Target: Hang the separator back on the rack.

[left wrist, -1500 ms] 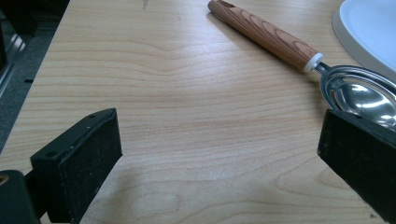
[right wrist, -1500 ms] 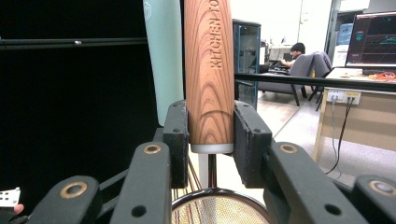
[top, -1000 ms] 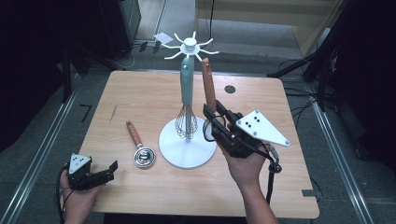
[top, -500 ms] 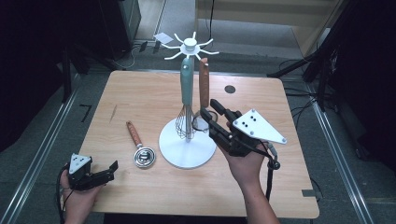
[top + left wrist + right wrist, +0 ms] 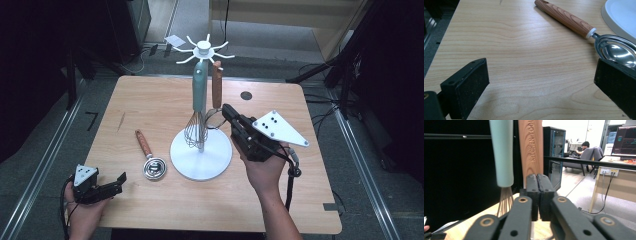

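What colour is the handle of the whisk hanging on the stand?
Pale teal-green; the whisk handle shows best in the right gripper view, beside a wood-grain handle.

The right gripper (image 5: 226,110) is carried in the person's right hand (image 5: 264,170), whose forearm comes up from the lower edge; it points up and away, toward the far left. Its fingers (image 5: 533,192) have just been closing and now meet with nothing between them. The left gripper (image 5: 120,179), held low in the left hand (image 5: 84,212), points right with fingers (image 5: 471,86) spread wide
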